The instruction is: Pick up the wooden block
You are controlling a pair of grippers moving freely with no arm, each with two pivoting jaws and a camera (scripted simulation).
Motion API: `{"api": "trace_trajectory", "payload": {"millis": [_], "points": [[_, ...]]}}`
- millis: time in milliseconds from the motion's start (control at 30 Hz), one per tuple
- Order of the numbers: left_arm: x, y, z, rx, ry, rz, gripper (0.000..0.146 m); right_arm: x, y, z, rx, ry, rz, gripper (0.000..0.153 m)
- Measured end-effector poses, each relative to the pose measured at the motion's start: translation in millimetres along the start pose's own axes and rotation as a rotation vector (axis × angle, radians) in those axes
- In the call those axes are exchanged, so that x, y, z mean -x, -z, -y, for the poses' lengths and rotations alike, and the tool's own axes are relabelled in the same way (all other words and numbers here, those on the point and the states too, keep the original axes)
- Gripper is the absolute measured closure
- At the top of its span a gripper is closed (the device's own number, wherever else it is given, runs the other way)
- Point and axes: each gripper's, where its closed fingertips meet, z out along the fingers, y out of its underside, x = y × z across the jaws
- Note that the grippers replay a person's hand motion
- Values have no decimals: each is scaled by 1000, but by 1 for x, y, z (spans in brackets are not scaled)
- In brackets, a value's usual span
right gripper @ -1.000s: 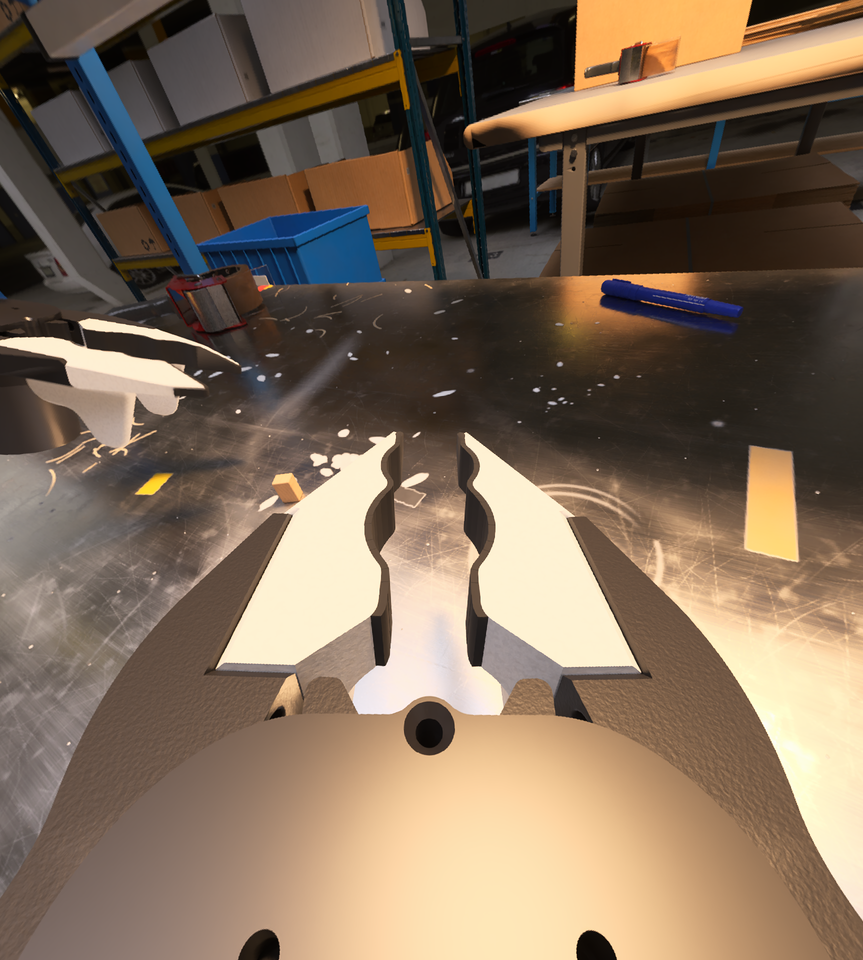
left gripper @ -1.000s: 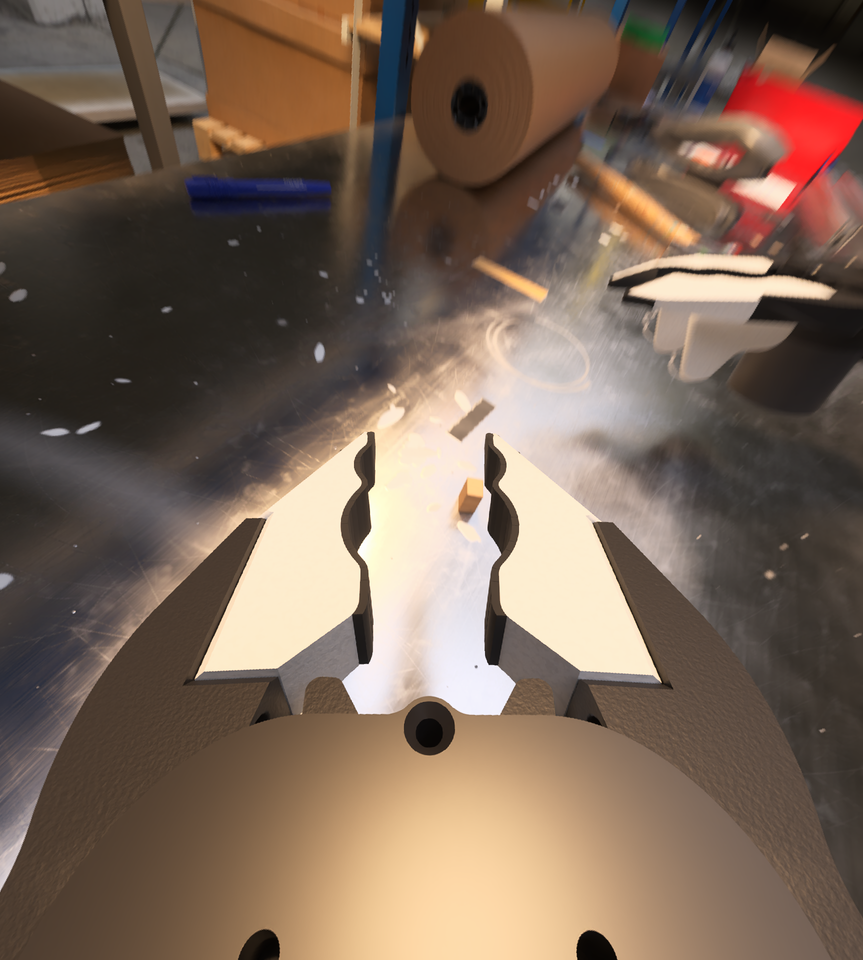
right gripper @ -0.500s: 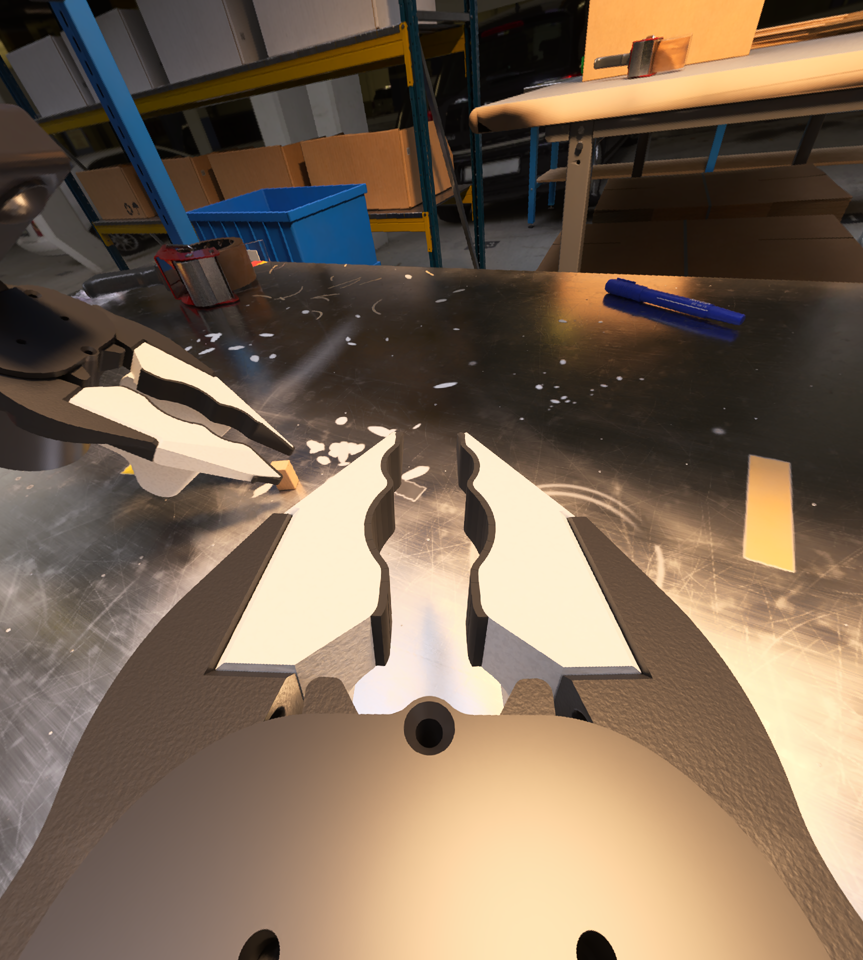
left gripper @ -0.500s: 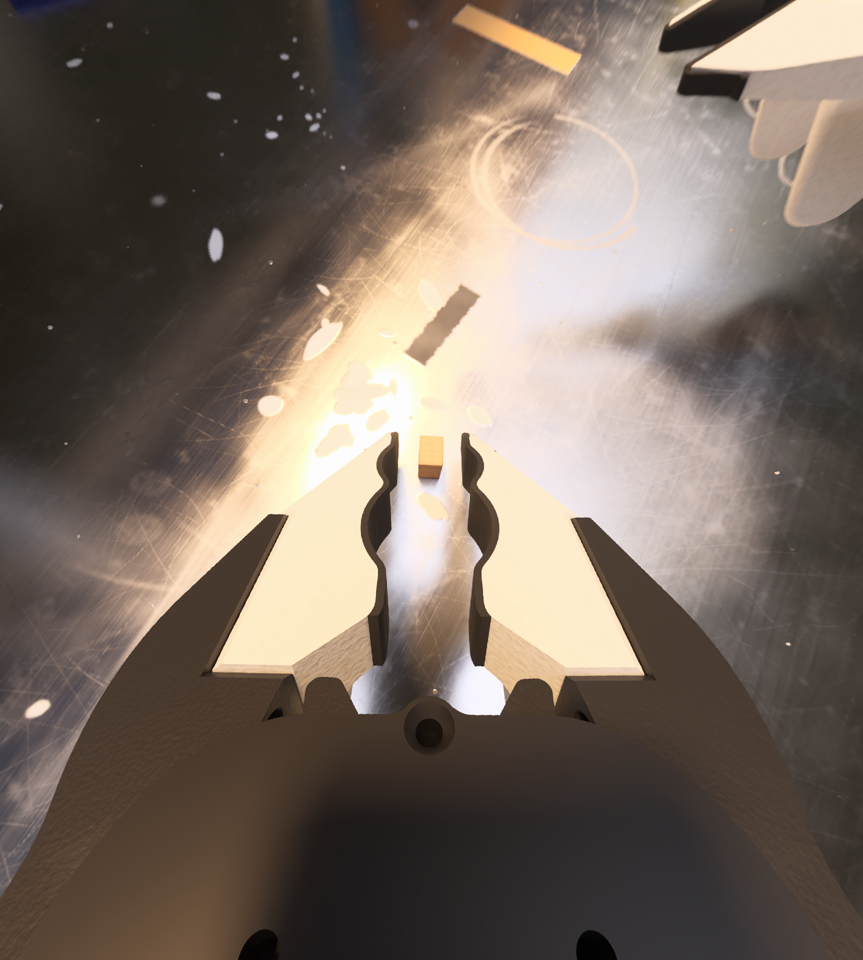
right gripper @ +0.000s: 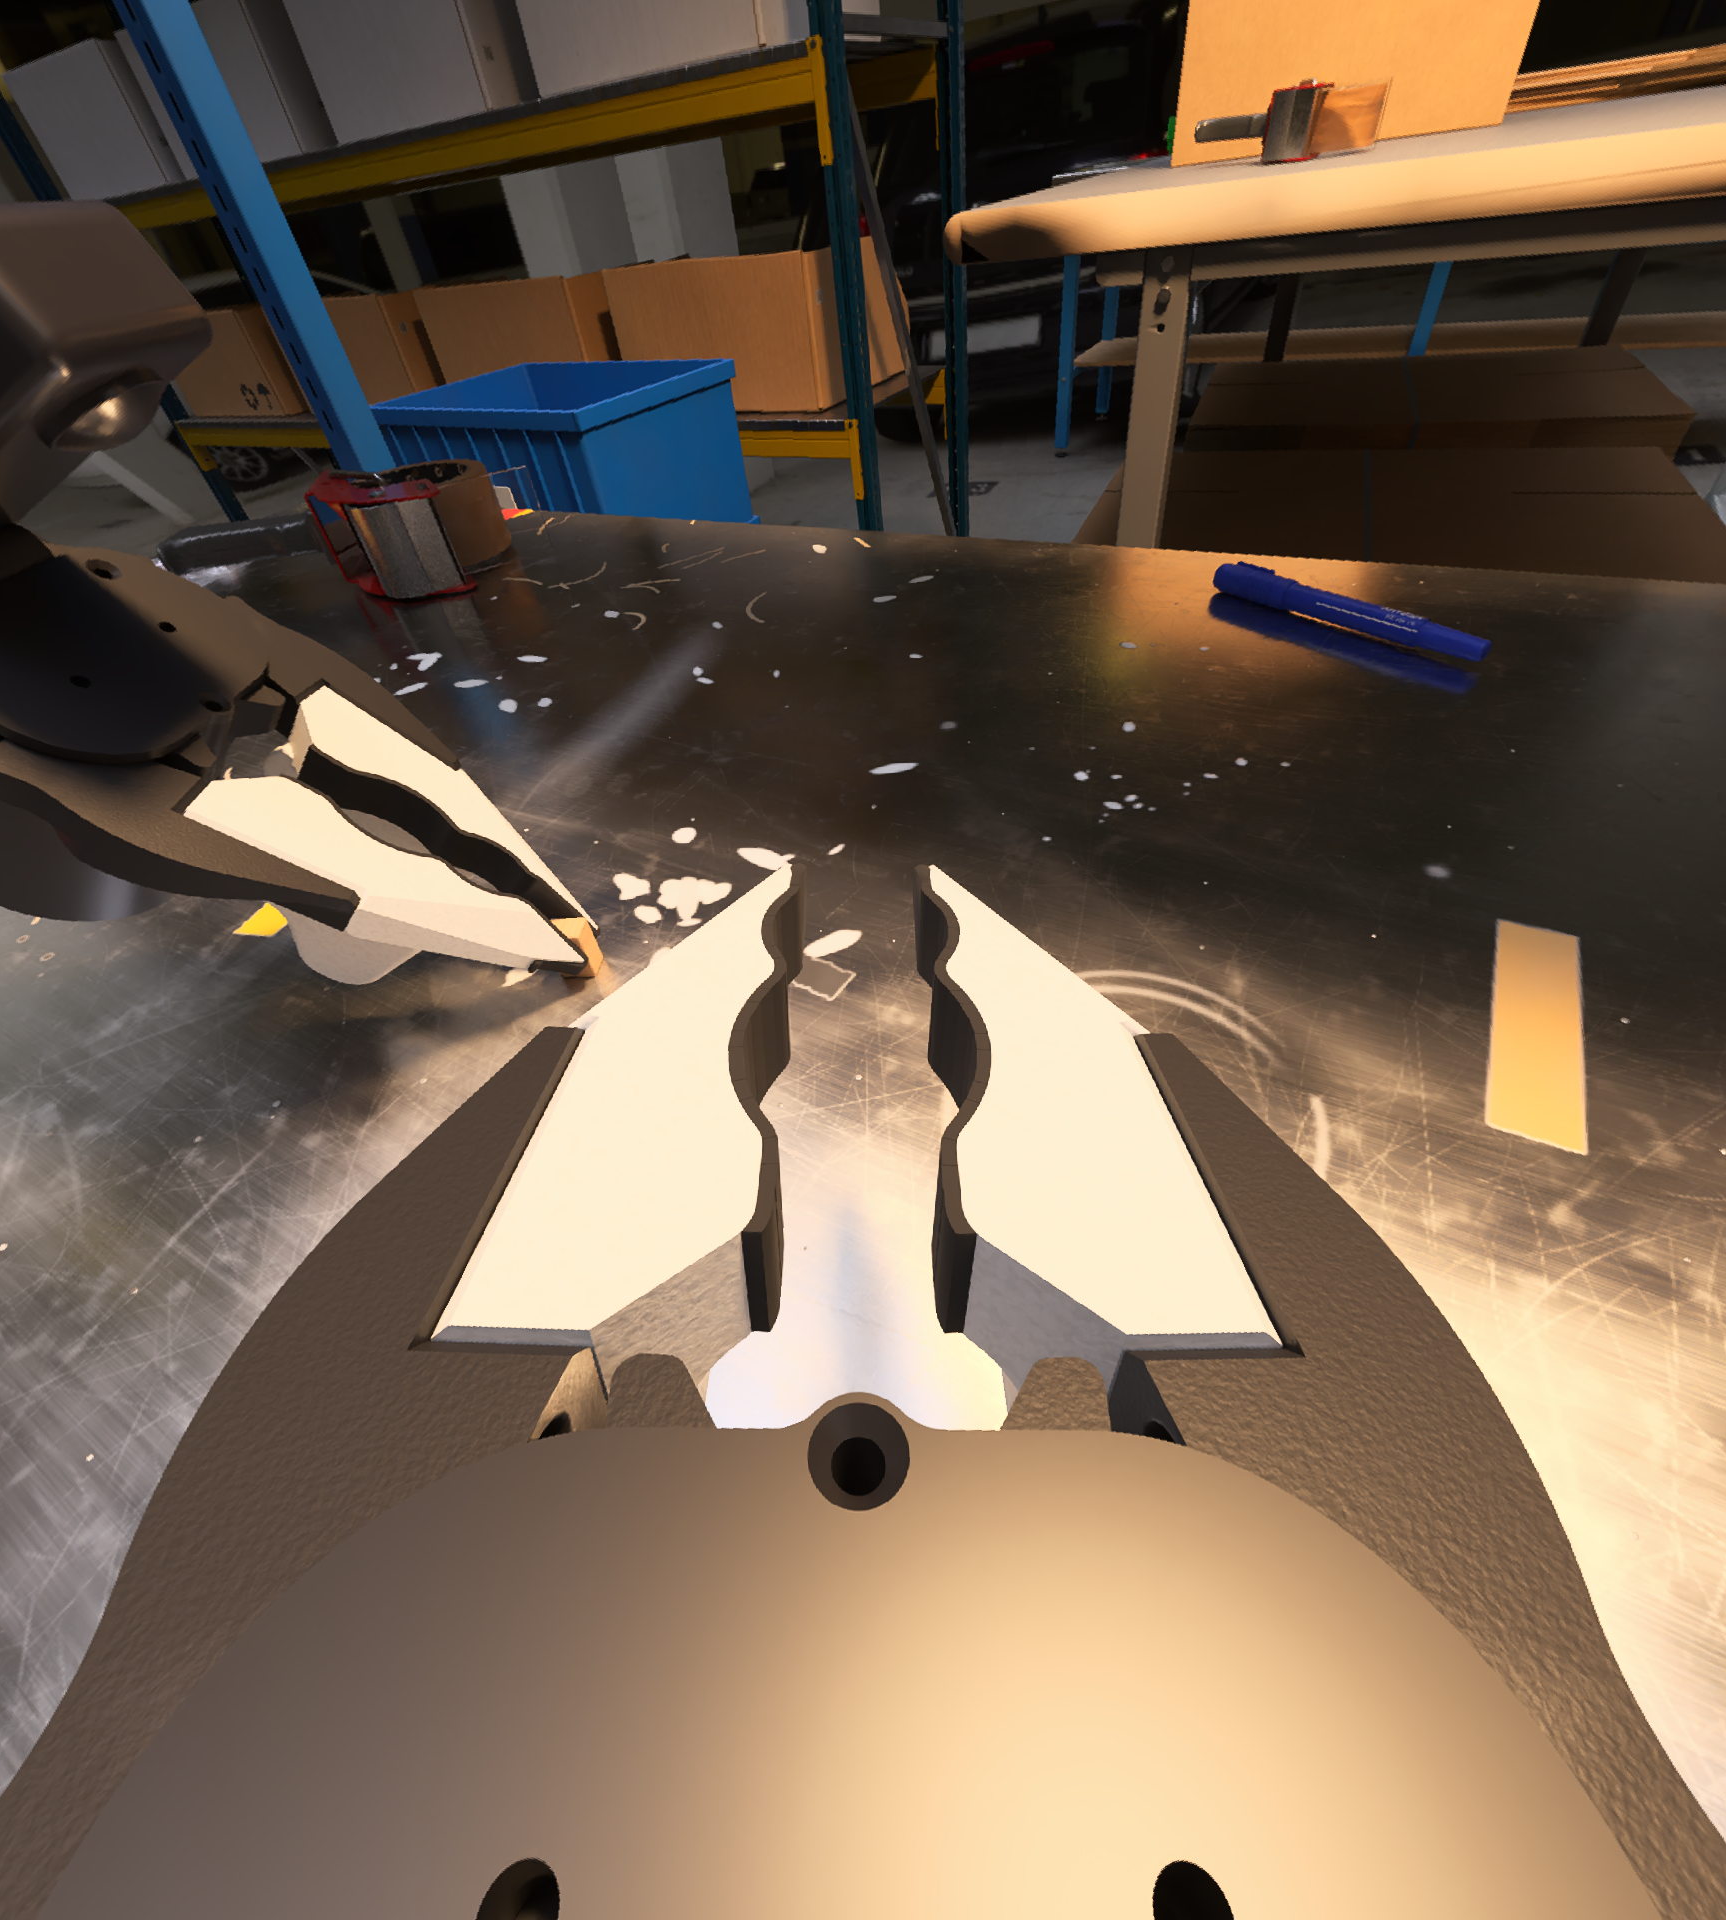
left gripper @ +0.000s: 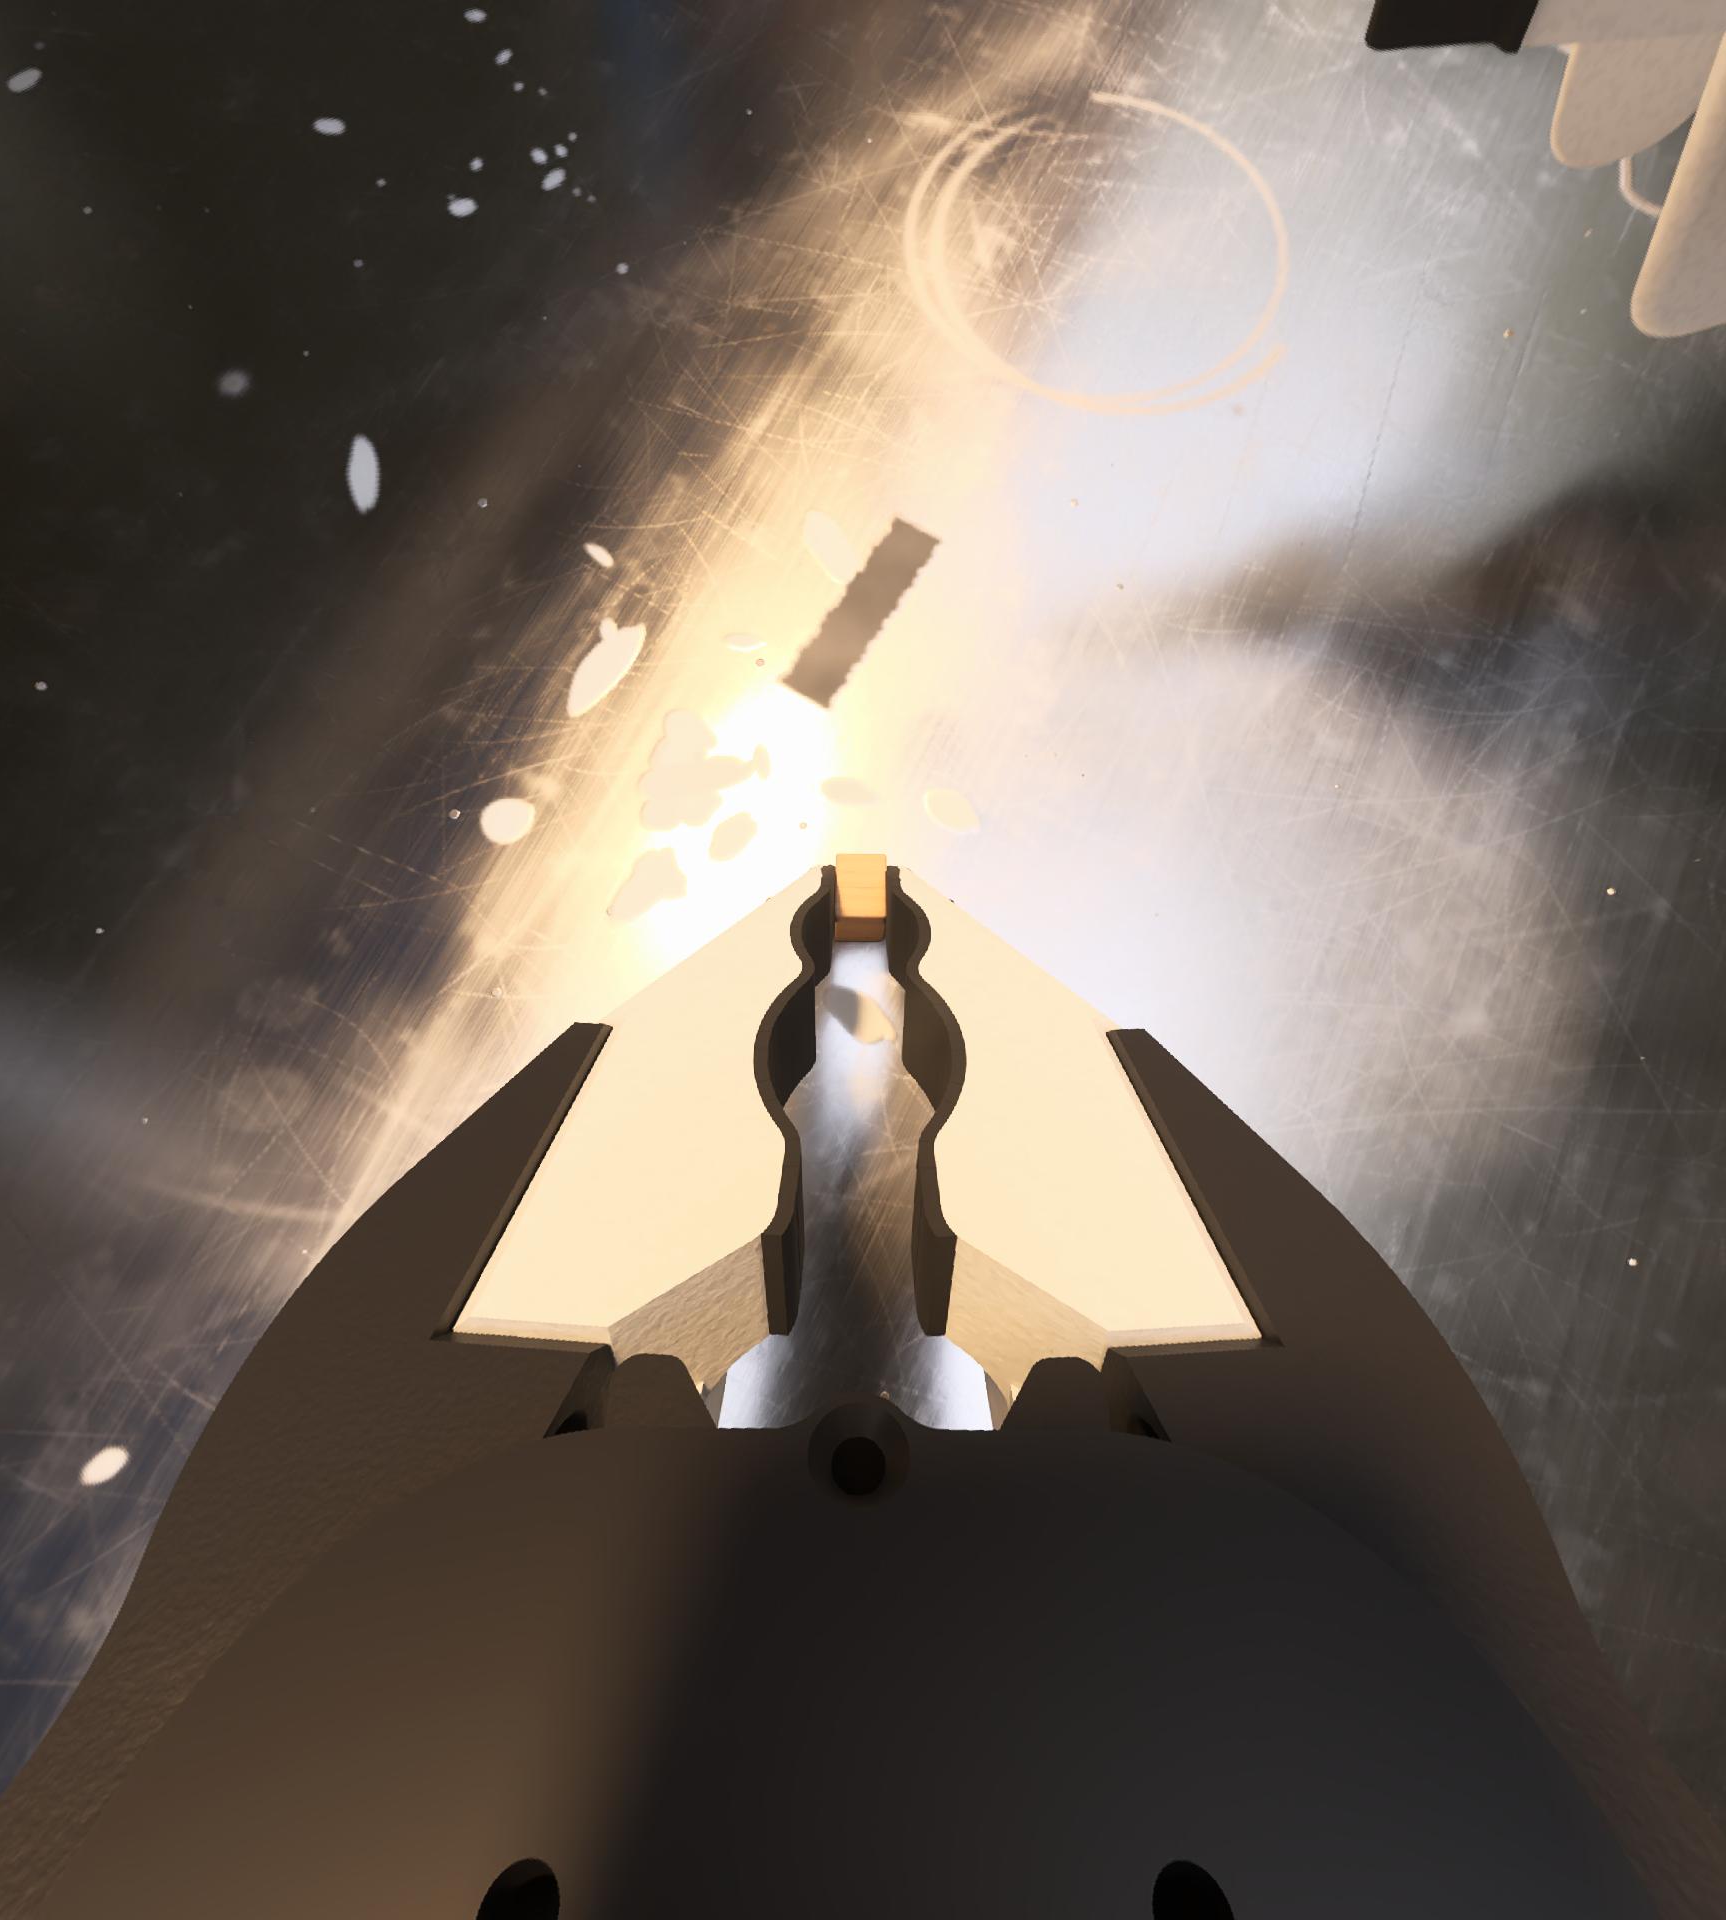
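Note:
The wooden block (left gripper: pixel 860 906) is a small tan cube on the scratched metal table (left gripper: pixel 1358 935). My left gripper (left gripper: pixel 860 881) points steeply down at the table and is shut on the block, which is pinched between the very tips of its fingers. In the right wrist view the left gripper (right gripper: pixel 568 951) reaches in from the left with the block (right gripper: pixel 587 943) at its tips, at table level. My right gripper (right gripper: pixel 859 878) is open and empty, hovering just right of the block. Its pale fingers (left gripper: pixel 1690 208) also show at the top right of the left wrist view.
A blue marker (right gripper: pixel 1347 613) lies at the far right of the table. A red tape dispenser (right gripper: pixel 402 530) stands at the far left edge. A yellow tape strip (right gripper: pixel 1534 1039) lies to the right, and a dark serrated tape scrap (left gripper: pixel 864 613) lies beyond the block. Shelves and a blue bin (right gripper: pixel 578 436) stand behind.
My left gripper has tilted down, moved forward over the block and closed on it. The right gripper has stayed almost still and open.

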Motion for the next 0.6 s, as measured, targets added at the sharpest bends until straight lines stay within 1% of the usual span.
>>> {"api": "trace_trajectory", "payload": {"millis": [200,500,600], "points": [[0,0,-1,34,-32,22,137,1,0,0,-2,8,-3,132],[0,-1,-2,33,-47,3,137,1,0,0,-3,10,-3,132],[2,0,-2,29,-52,25,137,1,0,0,-4,8,-2,132]]}}
